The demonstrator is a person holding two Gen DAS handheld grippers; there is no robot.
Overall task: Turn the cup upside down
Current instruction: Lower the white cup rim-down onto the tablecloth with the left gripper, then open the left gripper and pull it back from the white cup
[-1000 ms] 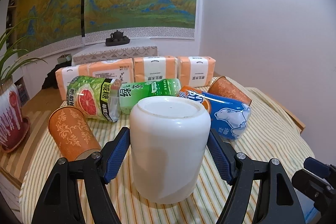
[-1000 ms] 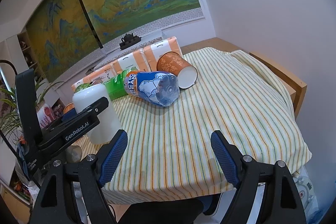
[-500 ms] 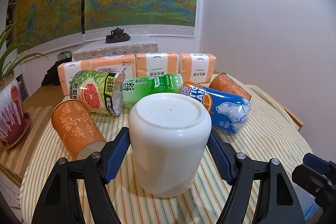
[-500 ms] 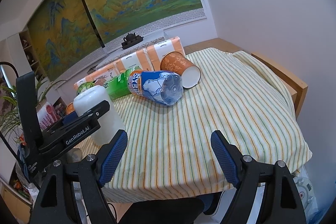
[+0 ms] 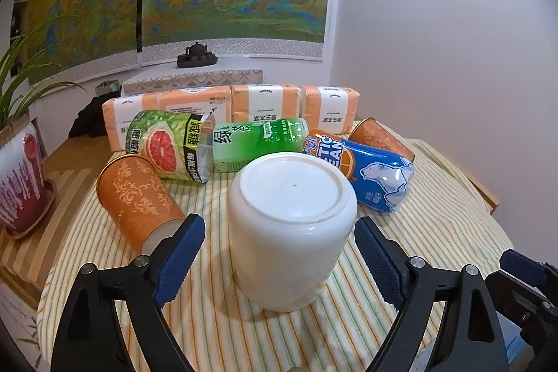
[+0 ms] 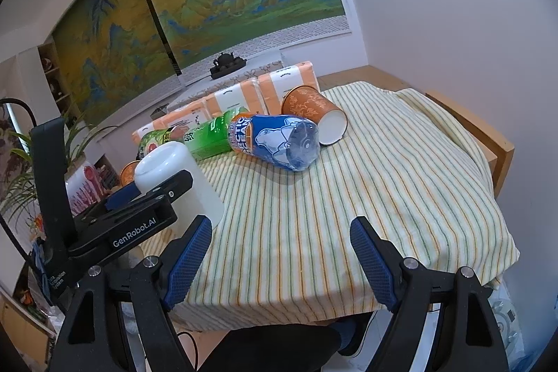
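While the striped yellow-green cloth-covered surface (image 5: 453, 232) takes up most of both views, the white smooth plastic cup (image 5: 291, 232) is the landmark: it stands base-up, mouth down on the cloth, near the front edge. Behind the cup, a row of orange-and-white wrapped paper packs (image 5: 265, 107) lines the back. Between packs and cup lie a grapefruit-print green bottle (image 5: 167, 145), a bright green tea bottle (image 5: 258, 142) and a blue polar-bear bottle (image 5: 376, 176), all on their sides. Left of the cup lies an orange patterned paper cup (image 5: 139, 201); a second orange paper cup (image 6: 314, 114) lies behind-right of it, mouth open toward the front.

Left tool (image 5: 279, 253): fingers spread apart, blue pads (image 5: 181, 253) either side of the cup wall with visible gaps, not gripping. Right tool (image 6: 279, 253): fingers apart, holding nothing, over the cloth right of the cup.

Judgement: flip looks done, step in hand is release and retreat. To do it well: keep fingers wide, pull the left tool straight back and slightly up so neither pad drags the wall; the cloth is soft and wrinkled, so the cup could rock or tip if nudged. Avoid swinging left into the orange paper cup.
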